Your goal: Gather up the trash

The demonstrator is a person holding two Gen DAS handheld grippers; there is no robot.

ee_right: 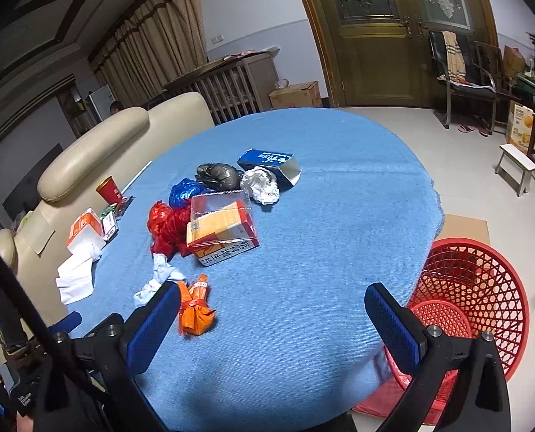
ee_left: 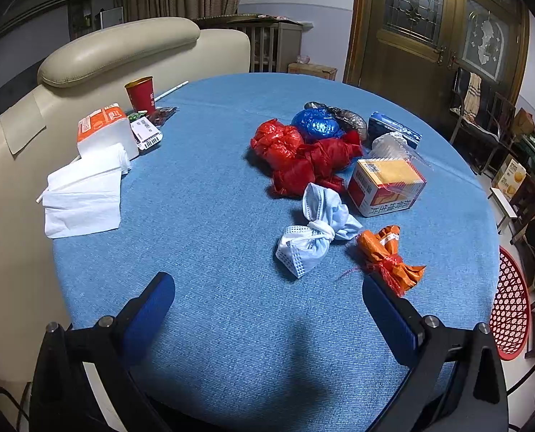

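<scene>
Blue cloth (ee_left: pixel 213 216): covers the round table in the left wrist view, trash heaped toward its far right.
Left gripper (ee_left: pixel 268 288): fingers spread wide, nothing between them, above the near cloth.
Mask (ee_left: pixel 316 232): knotted pale blue bundle, just beyond the gripper.
Orange wrapper (ee_left: pixel 388 253): tied with red string, beside the right fingertip (ee_left: pixel 382 298).
Box (ee_left: pixel 386 185): yellow and red under clear film, behind the mask.
Red bags (ee_left: pixel 303 158): crumpled, touching the box; a blue bag (ee_left: pixel 316 124) behind them.
Tissues (ee_left: pixel 84 194): white, at the left edge, next to an orange pack (ee_left: pixel 103 127) and a red cup (ee_left: pixel 141 93).

Right wrist view:
Right gripper (ee_right: pixel 273 302): fingers spread apart, empty, over bare cloth.
Basket (ee_right: pixel 483 288): red mesh, on the floor beside the table's right edge.
Orange wrapper: just beside the left fingertip (ee_right: pixel 159 309), not held.
Blue carton (ee_right: pixel 271 163): far end of the heap, by a white wad (ee_right: pixel 262 183) and a black bag (ee_right: pixel 217 174).
</scene>
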